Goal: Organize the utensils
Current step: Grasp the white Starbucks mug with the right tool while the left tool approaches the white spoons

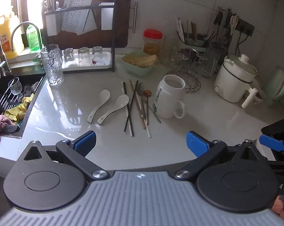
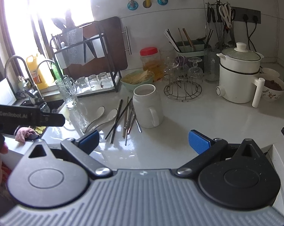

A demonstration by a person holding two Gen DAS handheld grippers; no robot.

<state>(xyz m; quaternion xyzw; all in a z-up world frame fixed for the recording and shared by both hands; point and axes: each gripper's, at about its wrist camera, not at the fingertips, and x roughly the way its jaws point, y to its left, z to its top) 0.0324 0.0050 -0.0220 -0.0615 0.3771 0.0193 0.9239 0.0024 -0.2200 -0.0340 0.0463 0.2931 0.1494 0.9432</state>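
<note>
1. The left gripper (image 1: 141, 143) hovers low over the near edge of the counter (image 1: 207, 116), fingers spread wide and holding nothing.
2. Ahead of it and slightly left lie two white spoons (image 1: 99, 105), side by side, bowls pointing away.
3. Straight ahead, chopsticks (image 1: 129, 107) and a few metal utensils (image 1: 146, 103) lie loosely crossed on the counter.
4. Just right of those stands a white mug (image 1: 169, 96), upright, its handle toward the gripper.
5. The right gripper (image 2: 143, 140) is level beside the left one, fingers likewise wide apart and empty.
6. From it, the utensils lie ahead-left and the mug nearly straight ahead.
</note>
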